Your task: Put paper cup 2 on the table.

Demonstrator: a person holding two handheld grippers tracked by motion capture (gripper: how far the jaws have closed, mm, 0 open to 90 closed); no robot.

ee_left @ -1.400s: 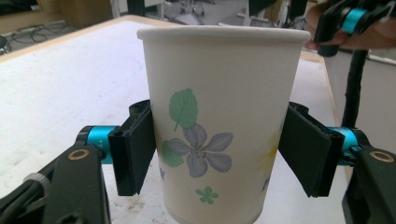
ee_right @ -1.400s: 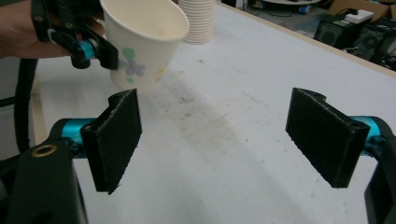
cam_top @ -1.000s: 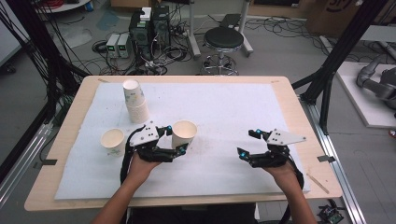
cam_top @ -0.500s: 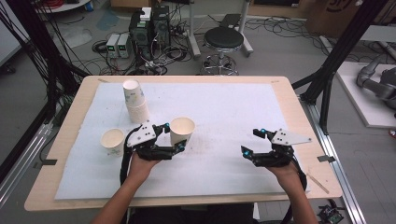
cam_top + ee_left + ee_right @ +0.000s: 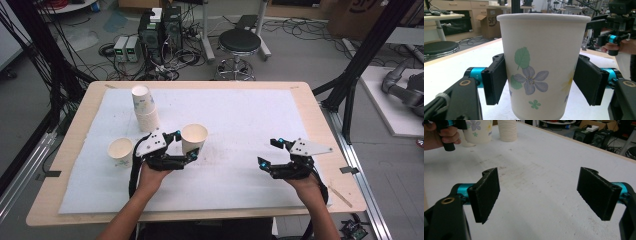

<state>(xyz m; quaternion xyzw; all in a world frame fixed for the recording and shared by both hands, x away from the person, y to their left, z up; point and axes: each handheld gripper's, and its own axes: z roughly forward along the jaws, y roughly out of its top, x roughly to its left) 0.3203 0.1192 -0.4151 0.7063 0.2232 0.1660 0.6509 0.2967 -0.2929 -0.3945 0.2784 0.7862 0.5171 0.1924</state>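
Lab floor with a stool [image 5: 239, 42], cables and equipment boxes behind a wooden table [image 5: 310, 112] covered by a white foam sheet [image 5: 250, 125]. On the sheet's left part: a stack of paper cups [image 5: 144, 107], a lone empty cup [image 5: 120, 150] nearer the front, and beside it the flowered paper cup [image 5: 194, 138], upright, mouth up, base on the sheet as far as can be told. Left gripper [image 5: 186, 145] reaching in level from the front, jaws on either side of that cup about halfway up its wall; in the left gripper view the cup [image 5: 541, 65] seated squarely between the pads [image 5: 496, 80], both meeting its sides with no dent in the paper, so a light hold rather than a squeeze. Cup's long axis vertical, at right angles to the jaws. Right gripper [image 5: 272, 155] well apart over bare sheet, jaws spread wide with nothing between them, far from every cup. Probably lift or carry next: straight up first, keeping the cup clear of the stack behind it and the empty cup to its left.
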